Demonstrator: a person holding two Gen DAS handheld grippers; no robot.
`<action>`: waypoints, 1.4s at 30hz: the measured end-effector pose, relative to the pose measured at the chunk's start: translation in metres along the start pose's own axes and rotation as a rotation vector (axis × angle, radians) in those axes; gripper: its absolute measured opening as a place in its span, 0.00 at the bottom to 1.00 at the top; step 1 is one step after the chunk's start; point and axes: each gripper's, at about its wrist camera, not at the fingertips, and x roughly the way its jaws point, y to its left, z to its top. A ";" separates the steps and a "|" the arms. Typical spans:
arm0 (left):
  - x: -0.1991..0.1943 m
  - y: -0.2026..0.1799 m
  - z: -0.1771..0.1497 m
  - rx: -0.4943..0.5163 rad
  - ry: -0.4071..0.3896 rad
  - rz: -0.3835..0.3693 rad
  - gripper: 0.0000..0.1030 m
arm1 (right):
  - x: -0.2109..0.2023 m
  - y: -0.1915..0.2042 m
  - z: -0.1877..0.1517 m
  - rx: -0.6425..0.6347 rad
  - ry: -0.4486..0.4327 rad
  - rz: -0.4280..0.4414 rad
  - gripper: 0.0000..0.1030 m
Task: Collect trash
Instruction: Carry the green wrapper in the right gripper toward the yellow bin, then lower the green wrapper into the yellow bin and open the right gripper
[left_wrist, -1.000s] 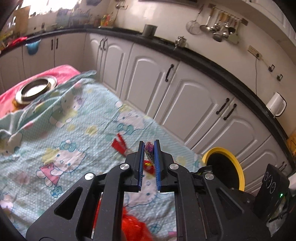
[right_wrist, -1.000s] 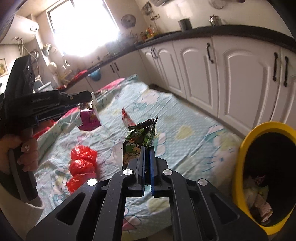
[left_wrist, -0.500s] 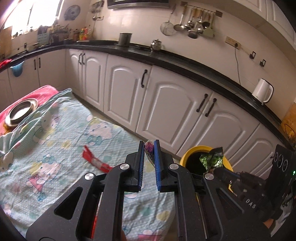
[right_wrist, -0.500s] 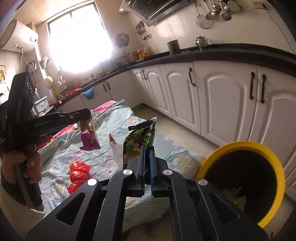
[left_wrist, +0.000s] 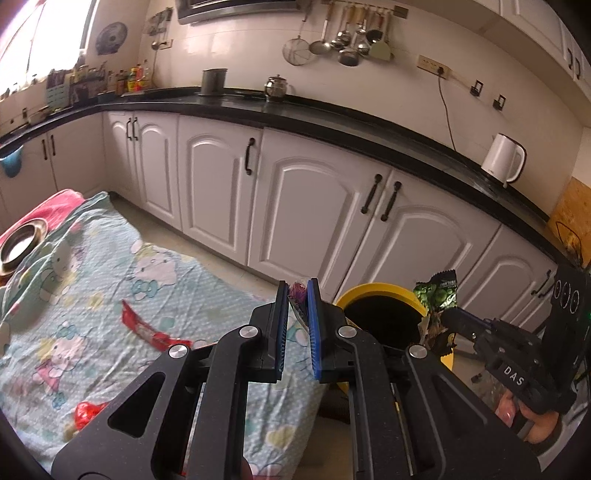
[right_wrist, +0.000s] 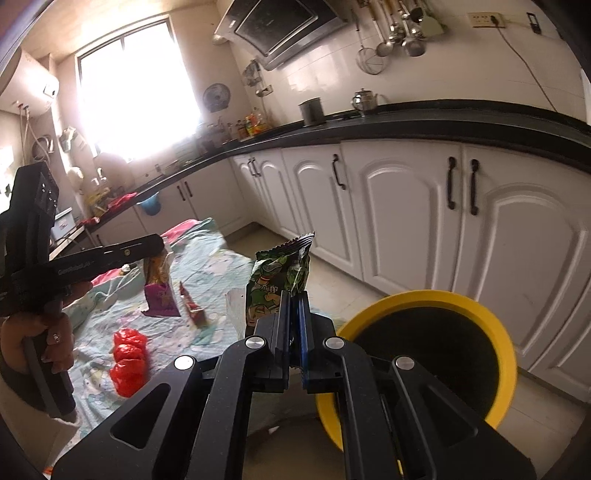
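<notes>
Right claw (left_wrist: 448, 319): body lettered "DAS"; clamped tight on green snack wrapper (right_wrist: 280, 277). Left claw (left_wrist: 297, 291): closed upon purple wrapper (right_wrist: 160, 295)

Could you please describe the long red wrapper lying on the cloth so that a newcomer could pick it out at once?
Start at the cartoon-print cloth spread on the floor before the white cabinets. Near its middle, ahead of the left gripper, lies the long red wrapper. It is a flat, narrow strip, unlike the crumpled red plastic nearer the person.
</notes>
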 end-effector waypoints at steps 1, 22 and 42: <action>0.001 -0.004 0.000 0.005 0.001 -0.002 0.06 | -0.003 -0.004 0.000 0.006 -0.003 -0.007 0.04; 0.051 -0.081 -0.013 0.111 0.045 -0.082 0.06 | -0.030 -0.075 -0.031 0.075 -0.006 -0.158 0.04; 0.099 -0.112 -0.042 0.141 0.134 -0.131 0.06 | -0.012 -0.119 -0.062 0.137 0.073 -0.235 0.04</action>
